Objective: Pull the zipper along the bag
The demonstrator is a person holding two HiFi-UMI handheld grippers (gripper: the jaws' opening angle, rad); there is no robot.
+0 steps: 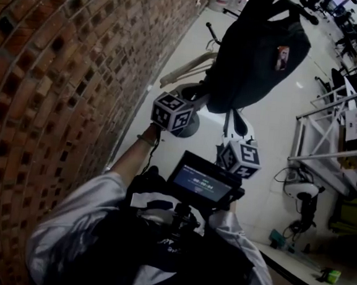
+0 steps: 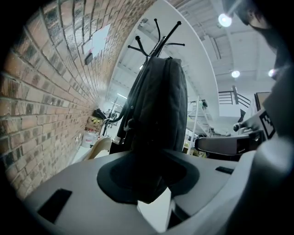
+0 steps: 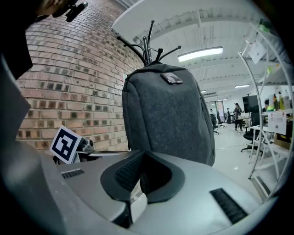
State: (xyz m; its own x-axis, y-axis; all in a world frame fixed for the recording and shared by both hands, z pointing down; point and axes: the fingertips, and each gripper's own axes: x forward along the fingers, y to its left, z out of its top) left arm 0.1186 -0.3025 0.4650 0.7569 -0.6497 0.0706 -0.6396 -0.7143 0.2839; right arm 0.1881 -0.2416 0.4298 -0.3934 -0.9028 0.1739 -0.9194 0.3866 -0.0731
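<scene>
**Both grippers up at the hanging bag**

At my far left ran the brick wall (image 1: 61,66), close beside the work. My left gripper (image 2: 150,183) was raised to the bottom of the bag (image 1: 254,52). Its jaws were clamped on a dark fold of the lower fabric, and a slit of pale floor (image 2: 156,213) showed under the fold. The bag was a dark grey backpack hanging upright from the black hooks of a coat stand (image 3: 149,43), clear of the ground, between the wall and the open room. A small tag (image 3: 171,78) sat near its top. To the right of my left gripper and nearer to me, my right gripper (image 3: 144,180) sat under the bag. Its jaws were drawn nearly together on what looked like a dark strap (image 1: 231,126) hanging from the bag's underside. I could not make out the zipper pull in any view. Further right stood a white metal rack (image 1: 329,127).
</scene>
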